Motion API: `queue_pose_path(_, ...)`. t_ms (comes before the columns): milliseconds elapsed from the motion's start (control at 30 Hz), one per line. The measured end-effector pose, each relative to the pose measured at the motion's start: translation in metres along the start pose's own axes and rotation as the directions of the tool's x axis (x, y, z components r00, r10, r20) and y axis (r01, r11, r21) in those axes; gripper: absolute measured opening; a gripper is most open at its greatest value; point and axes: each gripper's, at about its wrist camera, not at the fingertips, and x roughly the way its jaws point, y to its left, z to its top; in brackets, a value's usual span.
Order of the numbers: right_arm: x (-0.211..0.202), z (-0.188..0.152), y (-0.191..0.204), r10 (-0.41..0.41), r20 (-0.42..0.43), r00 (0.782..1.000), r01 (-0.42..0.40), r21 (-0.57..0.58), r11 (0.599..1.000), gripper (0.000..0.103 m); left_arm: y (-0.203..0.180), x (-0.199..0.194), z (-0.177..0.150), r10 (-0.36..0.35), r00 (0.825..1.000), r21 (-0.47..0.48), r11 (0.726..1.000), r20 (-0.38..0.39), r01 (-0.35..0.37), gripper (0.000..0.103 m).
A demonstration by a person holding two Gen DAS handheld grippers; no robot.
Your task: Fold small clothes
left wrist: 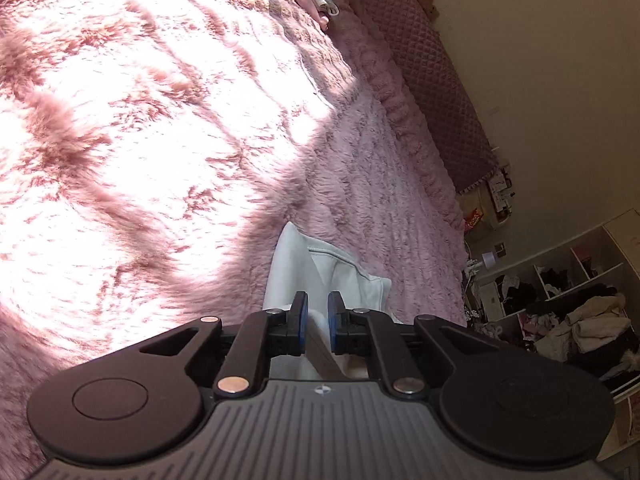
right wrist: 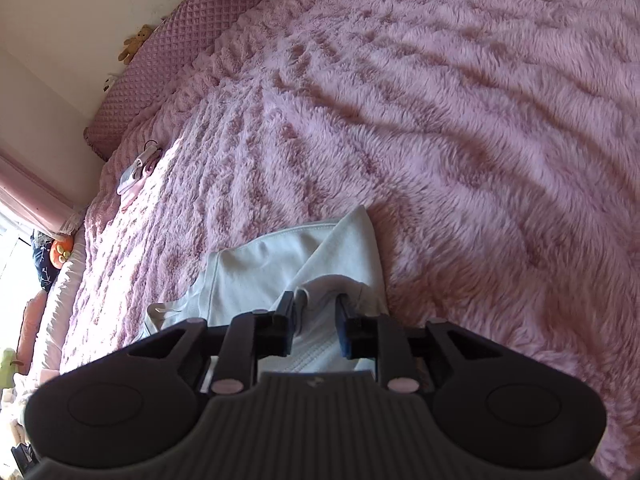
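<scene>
The white garment (right wrist: 280,276) lay on the pink furry blanket (right wrist: 460,120) of the bed, directly under both grippers, partly folded, one flap lying over the body of the cloth. In the right wrist view its long axis ran from about 7 o'clock to 1 o'clock, with a pointed corner (right wrist: 362,212) aimed toward 1 o'clock; in the left wrist view the garment (left wrist: 320,272) stretched away toward 12 o'clock from the fingers.

The left gripper (left wrist: 318,310) had its fingers drawn close together, with a narrow gap in which cloth showed; whether the pads actually pinched it could not be told. The right gripper (right wrist: 316,312) stood with its fingers apart, a raised fold of fabric between them but not pressed by either pad.

The likely trouble: with the right side free, any pull from the left could drag the whole piece across the deep pile and undo the flap. The raised fold could also slump or catch on a right finger and skew the edge. The long fur would probably hide creases, so an uneven fold might go unnoticed. A small pile of clothes (right wrist: 136,176) lay well apart at 10 o'clock.
</scene>
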Motion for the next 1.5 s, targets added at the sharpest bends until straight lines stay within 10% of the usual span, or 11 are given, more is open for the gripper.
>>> queue_pose_path(67, -0.016, -0.001, -0.003, 0.014, 0.045, 0.999, -0.013, -0.016, 1.0, 0.053, 0.002, -0.015, 0.011, -0.037, 0.998, -0.012, 0.999, 0.047, 0.037, 0.012)
queue_pose_path(267, -0.042, -0.01, 0.01, -0.066, 0.098, 0.993, 0.096, -0.341, 0.935, 0.052, -0.018, -0.029, 0.016, 0.051, 0.999, 0.196, 0.979, 0.01, -0.052, 0.019)
queue_pose_path(500, -0.013, -0.014, 0.033, -0.09, 0.073, 0.993, 0.115, -0.577, 0.809, 0.056, -0.065, 0.025, -0.019, 0.25, 0.966, 0.607, 0.778, -0.06, -0.163, 0.031)
queue_pose_path(733, 0.022, -0.007, 0.044, -0.101, 0.037, 0.994, 0.101, -0.646, 0.756, 0.06, -0.08, 0.064, -0.033, 0.334, 0.941, 0.747, 0.638, -0.048, -0.188, 0.057)
queue_pose_path(833, 0.029, -0.006, 0.045, -0.084, 0.022, 0.996, 0.078, -0.645, 0.76, 0.06, -0.079, 0.078, -0.033, 0.363, 0.929, 0.759, 0.623, -0.067, -0.188, 0.058)
queue_pose_path(933, 0.035, -0.009, 0.048, -0.078, 0.009, 0.997, 0.065, -0.658, 0.75, 0.06, -0.08, 0.082, -0.035, 0.337, 0.938, 0.764, 0.626, -0.083, -0.157, 0.054)
queue_pose_path(1033, 0.041, -0.015, 0.05, -0.081, 0.006, 0.997, 0.064, -0.678, 0.732, 0.057, -0.084, 0.082, -0.041, 0.32, 0.946, 0.792, 0.59, -0.048, -0.159, 0.017)
queue_pose_path(1133, 0.046, -0.02, 0.052, -0.113, 0.025, 0.993, 0.097, -0.707, 0.7, 0.01, -0.086, 0.078, -0.048, 0.297, 0.955, 0.806, 0.567, -0.004, -0.173, 0.01)
queue_pose_path(1367, 0.031, -0.008, 0.048, -0.062, 0.106, 0.992, 0.115, -0.619, 0.777, 0.004, -0.089, 0.048, -0.028, 0.132, 0.983, 0.645, 0.742, 0.126, -0.182, 0.009)
queue_pose_path(1500, 0.042, -0.002, 0.052, -0.088, 0.131, 0.988, 0.148, -0.577, 0.803, 0.004, -0.08, 0.071, -0.018, 0.204, 0.971, 0.604, 0.761, 0.124, -0.237, 0.009)
